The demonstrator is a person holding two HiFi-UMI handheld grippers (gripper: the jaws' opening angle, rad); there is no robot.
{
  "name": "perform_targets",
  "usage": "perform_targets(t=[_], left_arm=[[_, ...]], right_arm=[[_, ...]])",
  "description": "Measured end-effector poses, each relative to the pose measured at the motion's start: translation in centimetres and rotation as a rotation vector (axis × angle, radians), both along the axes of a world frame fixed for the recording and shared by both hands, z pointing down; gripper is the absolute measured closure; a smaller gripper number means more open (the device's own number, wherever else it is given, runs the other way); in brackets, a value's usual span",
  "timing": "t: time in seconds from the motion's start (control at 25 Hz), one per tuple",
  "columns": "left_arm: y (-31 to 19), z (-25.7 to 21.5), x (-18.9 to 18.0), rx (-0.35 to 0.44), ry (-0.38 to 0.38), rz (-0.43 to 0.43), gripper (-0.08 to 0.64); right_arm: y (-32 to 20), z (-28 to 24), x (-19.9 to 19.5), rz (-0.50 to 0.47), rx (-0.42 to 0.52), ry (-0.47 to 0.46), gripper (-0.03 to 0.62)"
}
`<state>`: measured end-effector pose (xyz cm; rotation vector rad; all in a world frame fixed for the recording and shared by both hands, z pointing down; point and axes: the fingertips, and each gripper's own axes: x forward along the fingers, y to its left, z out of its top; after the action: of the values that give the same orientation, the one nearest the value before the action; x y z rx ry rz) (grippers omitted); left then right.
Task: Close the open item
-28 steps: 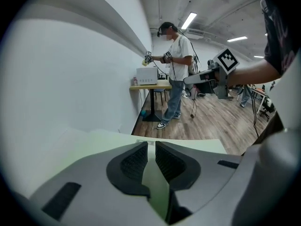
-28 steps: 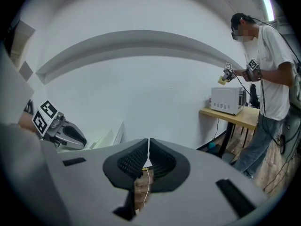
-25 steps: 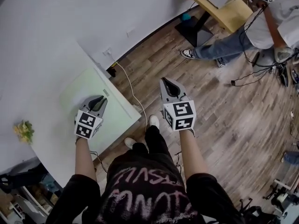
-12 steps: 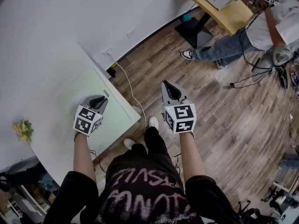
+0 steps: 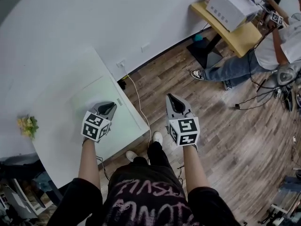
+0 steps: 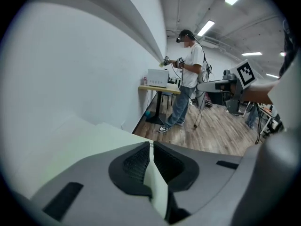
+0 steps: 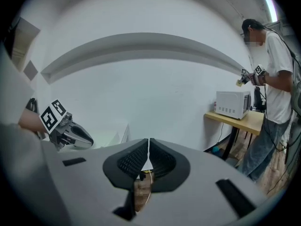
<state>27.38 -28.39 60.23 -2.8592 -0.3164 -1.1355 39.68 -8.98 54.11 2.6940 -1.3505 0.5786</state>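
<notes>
My left gripper hovers shut over a pale green panel that lies flat on the white table. In the left gripper view its jaws meet with nothing between them, above the green panel. My right gripper hangs shut over the wooden floor, to the right of the table's corner. In its own view the right gripper has its tips touching and holds nothing, and the left gripper shows to its left. I cannot tell which item is open.
A white cable runs from a wall socket down past the table's corner. Yellow flowers sit at the table's left edge. A person stands at a yellow desk with a white appliance on it.
The head view has tilted up, so the yellow desk and appliance show more fully. Both grippers keep their places over the table and floor and stay shut.
</notes>
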Motion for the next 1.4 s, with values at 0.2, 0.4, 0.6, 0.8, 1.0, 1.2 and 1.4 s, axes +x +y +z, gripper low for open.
perform_targets(t=[0.2,0.4,0.6,0.8,1.0,1.2,1.4], left_arm=[[-1.7,-2.2,-2.0,0.053,0.056,-0.065,0.528],[-4.7,-4.6,-5.5,0.028,0.118,-0.211,0.535],[-7.7,-6.9,-9.8,0.065,0.170,-0.314,0.545],[-10.8,-9.5,-14.8,0.118,0.223,-0.449,0.545],[-13.1,-12.3,-19.4,0.150,0.283,-0.583,0.546],[-15.9,-15.1,-23.9,0.201,0.352,-0.713,0.545],[-18.2,-18.3,-28.1,0.235,0.444,-0.841,0.545]], right_arm=[[-2.9,-1.5,-1.0,-0.065,0.016,0.023,0.566],[-7.3,-2.9,-3.0,-0.161,0.032,0.043,0.566],[-12.3,-4.4,-6.1,-0.262,0.054,0.055,0.566],[-16.9,-5.8,-9.3,-0.368,0.072,0.058,0.566],[-20.2,-7.0,-12.2,-0.456,0.087,0.059,0.566],[-24.4,-8.1,-15.2,-0.542,0.097,0.072,0.566],[-27.8,-9.4,-17.9,-0.609,0.116,0.091,0.566]])
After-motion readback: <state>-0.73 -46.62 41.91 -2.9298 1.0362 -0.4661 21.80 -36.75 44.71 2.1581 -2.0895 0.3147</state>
